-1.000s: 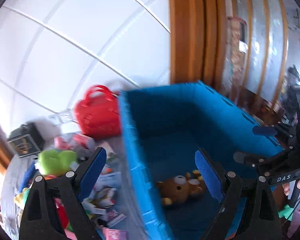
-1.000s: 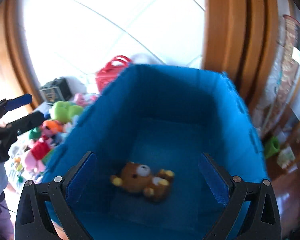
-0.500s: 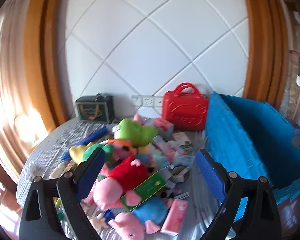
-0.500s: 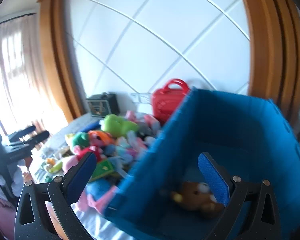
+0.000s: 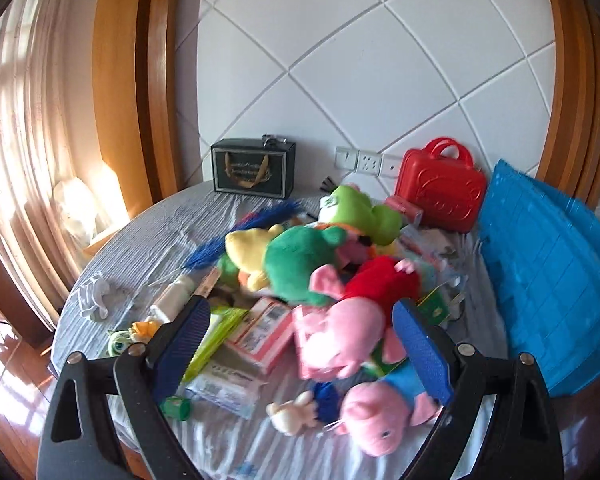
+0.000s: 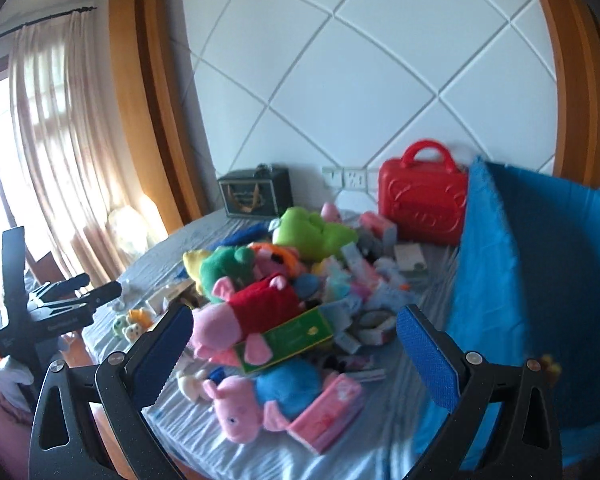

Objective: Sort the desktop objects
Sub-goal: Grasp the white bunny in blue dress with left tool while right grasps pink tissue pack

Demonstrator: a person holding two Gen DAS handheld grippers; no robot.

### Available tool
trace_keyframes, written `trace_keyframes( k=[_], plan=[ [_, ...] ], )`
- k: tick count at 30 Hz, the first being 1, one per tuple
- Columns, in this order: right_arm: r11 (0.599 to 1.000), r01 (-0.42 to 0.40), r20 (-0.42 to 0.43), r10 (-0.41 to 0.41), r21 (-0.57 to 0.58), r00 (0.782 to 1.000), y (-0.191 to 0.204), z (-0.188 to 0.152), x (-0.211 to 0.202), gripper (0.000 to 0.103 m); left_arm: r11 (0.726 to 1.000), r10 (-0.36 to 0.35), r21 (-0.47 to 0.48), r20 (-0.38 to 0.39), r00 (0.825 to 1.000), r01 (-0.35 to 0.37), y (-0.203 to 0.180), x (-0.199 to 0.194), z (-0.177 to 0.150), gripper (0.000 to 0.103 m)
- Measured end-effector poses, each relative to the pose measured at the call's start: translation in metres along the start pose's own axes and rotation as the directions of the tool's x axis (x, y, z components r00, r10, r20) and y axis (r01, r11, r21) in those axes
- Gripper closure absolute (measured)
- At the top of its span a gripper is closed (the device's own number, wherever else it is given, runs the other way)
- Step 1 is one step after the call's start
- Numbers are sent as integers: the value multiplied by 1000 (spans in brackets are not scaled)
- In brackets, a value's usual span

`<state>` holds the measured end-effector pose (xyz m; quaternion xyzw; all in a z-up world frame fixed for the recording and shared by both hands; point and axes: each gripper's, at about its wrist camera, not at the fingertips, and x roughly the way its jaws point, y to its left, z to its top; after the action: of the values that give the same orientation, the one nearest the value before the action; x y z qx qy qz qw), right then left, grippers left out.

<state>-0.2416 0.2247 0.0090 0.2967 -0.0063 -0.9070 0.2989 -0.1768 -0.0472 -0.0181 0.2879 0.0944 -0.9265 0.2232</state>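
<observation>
Desk [image 5: 148, 240]: striped cloth, toys piled mid-surface.
Bin [image 6: 540, 280]: blue, at desk's right edge.
Suitcase [image 5: 440, 188]: red, against wall.
Pig [image 5: 364, 304]: red-dressed, atop pile.
Left tool [image 5: 300, 348]: released, empty, above pile.
Right tool [image 6: 296, 354]: released, empty.

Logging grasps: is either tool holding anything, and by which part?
Nothing is held. The left tool and right tool are both open, above the toys.

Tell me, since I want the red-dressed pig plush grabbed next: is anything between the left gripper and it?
Nothing visible blocks it. The left gripper is open and the red-dressed pig plush lies on top of the pile right ahead, its pink head between the fingers' line of approach.
</observation>
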Motion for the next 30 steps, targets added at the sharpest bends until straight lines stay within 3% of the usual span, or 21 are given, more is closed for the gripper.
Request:
trace_keyframes(
  k=[3, 8, 13, 16, 21, 26, 30],
  plan=[
    [998, 33, -61, -30, 46, 998, 11, -19, 29, 0, 1000, 0, 31, -45, 999, 1, 23, 23, -17, 9],
    [977, 164, -205, -134, 135, 970, 13, -61, 78, 0, 992, -43, 106, -192, 980, 65, 46, 76, -55, 9],
    [929, 319, -348, -241, 187, 906, -3, -97, 108, 0, 969, -104, 178, -339, 935, 173, 35, 129, -88, 9],
    [895, 401, -436, -286, 197, 853, -19, -117, 125, 0, 951, -120, 213, -411, 904, 223, 22, 158, -108, 10],
    [857, 463, -526, -292, 227, 799, -44, -139, 145, 0, 924, -122, 259, -499, 858, 282, -1, 188, -132, 14],
    [864, 448, -567, -255, 231, 783, -51, -147, 165, 0, 916, -103, 266, -568, 817, 301, -13, 208, -148, 21],
    [867, 455, -589, -263, 204, 764, -55, -152, 179, 0, 925, -86, 251, -592, 801, 285, -19, 225, -154, 21]
  ],
)
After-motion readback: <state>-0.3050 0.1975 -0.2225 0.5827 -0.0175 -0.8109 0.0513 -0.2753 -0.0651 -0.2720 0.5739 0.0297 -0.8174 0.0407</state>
